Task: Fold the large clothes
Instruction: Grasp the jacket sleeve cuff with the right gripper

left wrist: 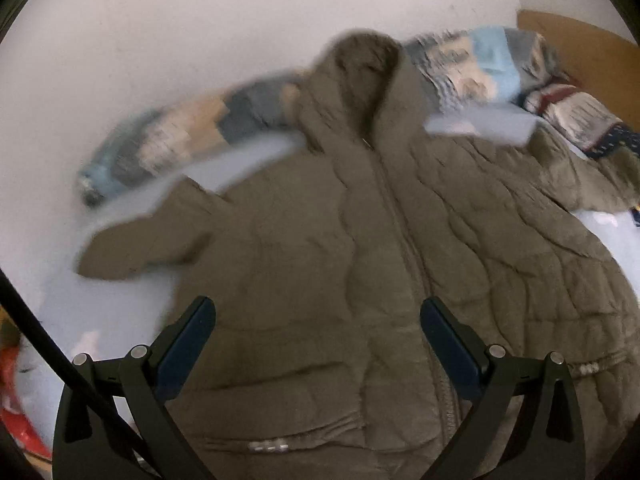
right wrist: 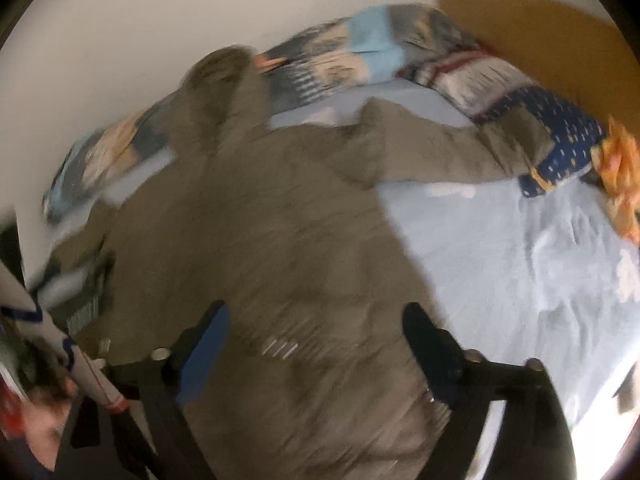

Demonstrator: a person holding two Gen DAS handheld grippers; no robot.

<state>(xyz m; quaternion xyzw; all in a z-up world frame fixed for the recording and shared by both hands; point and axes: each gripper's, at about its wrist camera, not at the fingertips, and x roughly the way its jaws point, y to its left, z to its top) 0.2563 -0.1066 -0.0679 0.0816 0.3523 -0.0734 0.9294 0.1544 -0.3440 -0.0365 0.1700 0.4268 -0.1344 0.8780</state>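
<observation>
An olive padded jacket [left wrist: 360, 248] lies spread front-up on a pale blue bed sheet [right wrist: 520, 248], hood against the white wall [left wrist: 160, 40]. The left gripper [left wrist: 318, 320] hangs above its hem with fingers spread, nothing between them; the right gripper [right wrist: 316, 328] likewise, beside bare sheet.

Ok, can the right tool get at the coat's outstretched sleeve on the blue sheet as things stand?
Probably yes. The right tool hangs open over the coat body, and the sleeve lies flat on the sheet with nothing between. Only its cuff touches the patterned pillow.
</observation>
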